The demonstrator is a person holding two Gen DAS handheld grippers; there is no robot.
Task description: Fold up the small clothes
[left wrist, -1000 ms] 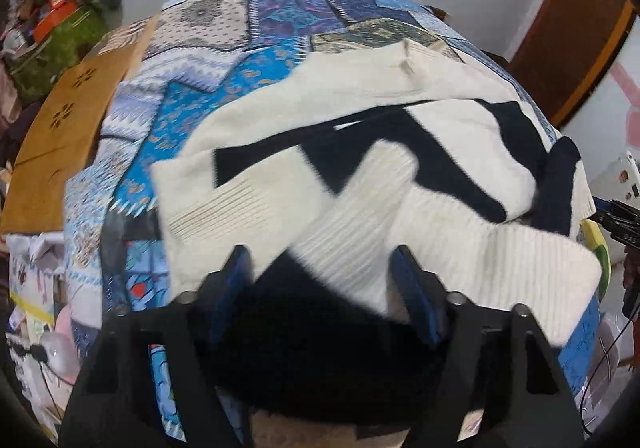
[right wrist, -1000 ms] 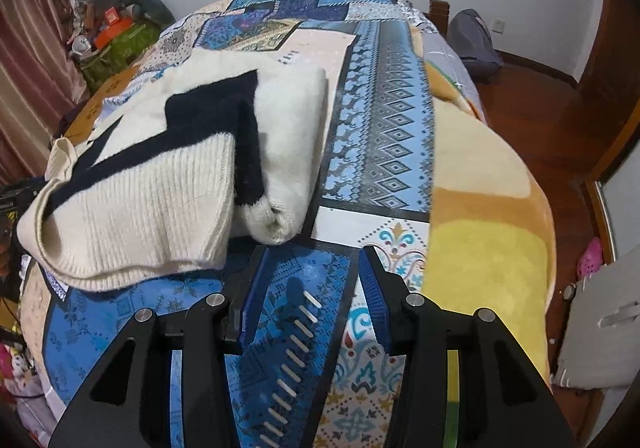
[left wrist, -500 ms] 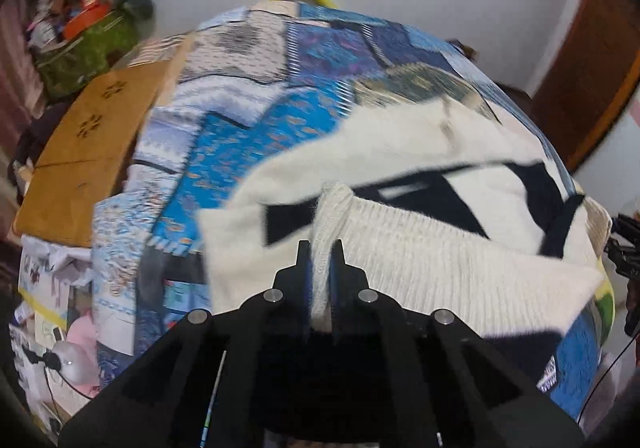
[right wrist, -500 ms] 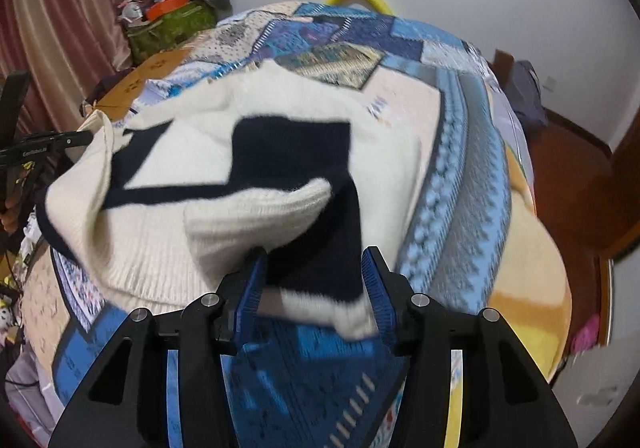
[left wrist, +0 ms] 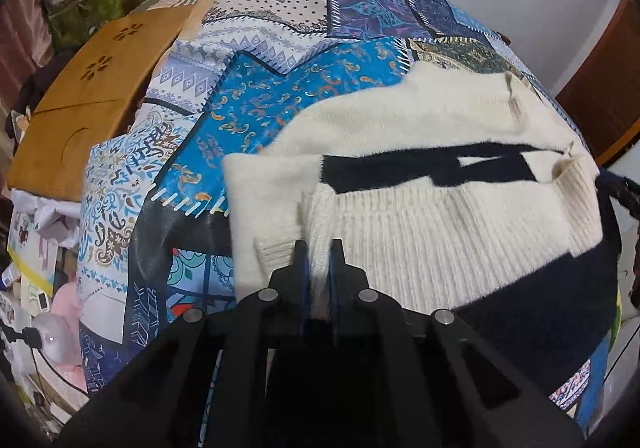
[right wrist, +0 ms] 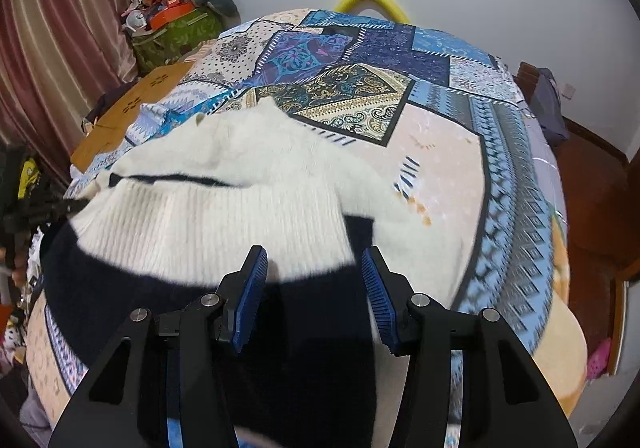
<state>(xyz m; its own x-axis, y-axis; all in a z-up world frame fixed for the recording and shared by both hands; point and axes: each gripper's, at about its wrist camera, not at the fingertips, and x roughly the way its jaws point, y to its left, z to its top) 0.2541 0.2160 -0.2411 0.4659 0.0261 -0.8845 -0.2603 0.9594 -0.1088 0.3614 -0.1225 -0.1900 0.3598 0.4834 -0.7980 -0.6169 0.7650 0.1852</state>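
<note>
Sweater lay on the patchwork bedspread, toward the near right part of the bed in the left wrist view: a cream knit with navy bands, its ribbed hem lifted and drawn over the body. In that view its long axis ran roughly left to right across the bed, with the folded left edge toward the wooden board side and the far end near the bed's right edge. Which end was the neck could not be told.

The left tool was pressed together, pinching a ridge of the ribbed cream hem at its near left corner. The right tool stood spread, its blue pads either side of navy and cream cloth at the near right; the fabric lay between them but was not clamped, as far as the right wrist view showed.

Judged from this, the step was carrying the near hem toward the far edge to halve the garment. To do it well, the right tool should have taken an equal bite of the hem at the matching corner, so both corners travelled level and the fold line stayed straight along the long axis. The knit looked thick and limp, likely to sag in the middle, so light tension between the two tools would have kept it flat. One-sided pulling risked skewing the fold and dragging the layer beneath
</note>
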